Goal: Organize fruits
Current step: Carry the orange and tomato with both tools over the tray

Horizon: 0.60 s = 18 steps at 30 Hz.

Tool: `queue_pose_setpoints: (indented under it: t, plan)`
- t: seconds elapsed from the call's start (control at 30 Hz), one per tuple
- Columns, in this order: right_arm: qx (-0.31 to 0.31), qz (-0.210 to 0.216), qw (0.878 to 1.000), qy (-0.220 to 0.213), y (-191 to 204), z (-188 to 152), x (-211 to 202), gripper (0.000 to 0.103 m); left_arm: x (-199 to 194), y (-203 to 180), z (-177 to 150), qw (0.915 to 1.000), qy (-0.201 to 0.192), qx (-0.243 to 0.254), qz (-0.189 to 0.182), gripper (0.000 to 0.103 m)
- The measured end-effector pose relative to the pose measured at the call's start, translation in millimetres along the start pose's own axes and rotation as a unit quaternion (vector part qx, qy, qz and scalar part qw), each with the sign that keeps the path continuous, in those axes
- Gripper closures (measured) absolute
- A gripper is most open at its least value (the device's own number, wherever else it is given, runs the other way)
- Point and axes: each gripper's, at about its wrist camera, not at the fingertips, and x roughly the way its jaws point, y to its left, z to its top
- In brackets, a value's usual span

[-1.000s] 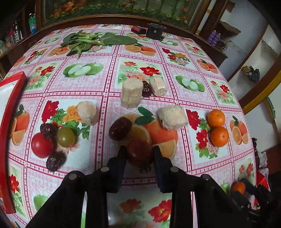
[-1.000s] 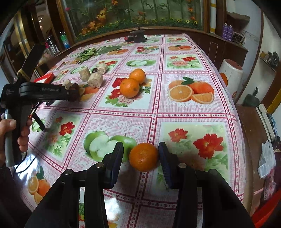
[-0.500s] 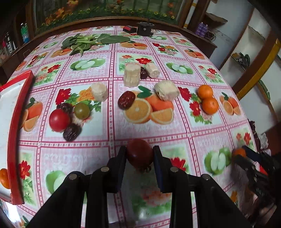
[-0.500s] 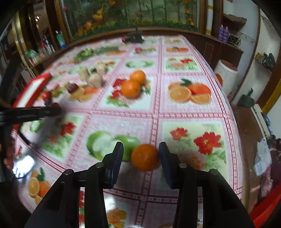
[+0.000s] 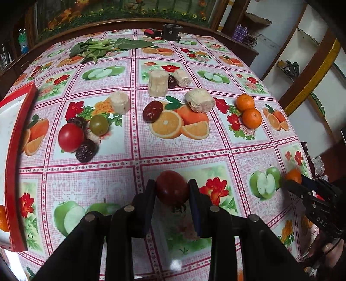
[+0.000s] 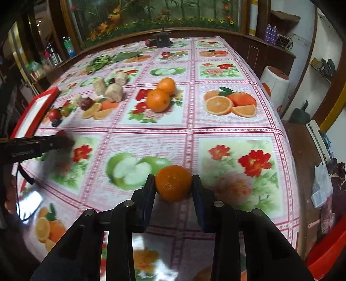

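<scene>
Setting: table (image 6: 216,129) in a furnished room

The table carries a pink checked oilcloth printed with fruit and flowers. Beyond its far edge runs a dark wooden ledge (image 5: 129,22) beneath a floral landscape picture (image 6: 151,15). White walls with wooden shelving (image 5: 287,64) stand on the right; a white stool (image 6: 274,82) stands beside the table.

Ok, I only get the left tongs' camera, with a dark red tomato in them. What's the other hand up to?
Observer: The right tongs have just been closing on an orange; both pads touch it.
Operator: Anything beyond that side?
Observer: A white cylinder with a reddish top stands past the table edge.
Operator: And closer in?
Observer: A red tub's rim shows in the bottom right corner.
</scene>
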Motion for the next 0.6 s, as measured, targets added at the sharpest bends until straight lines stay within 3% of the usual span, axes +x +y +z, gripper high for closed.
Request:
queue_pose_setpoints:
  t: [0.3,0.6]
  plan:
    - [-0.025,0.034,0.999,-0.005,47,13,-2,0.071,-20,18,-11,0.9999,-0.011,0.003,0.008,0.07]
    - [-0.06,0.088,0.994,0.013,111,32,18,0.07,-49,64,-21,0.9987,-0.033,-0.03,0.024,0.07]
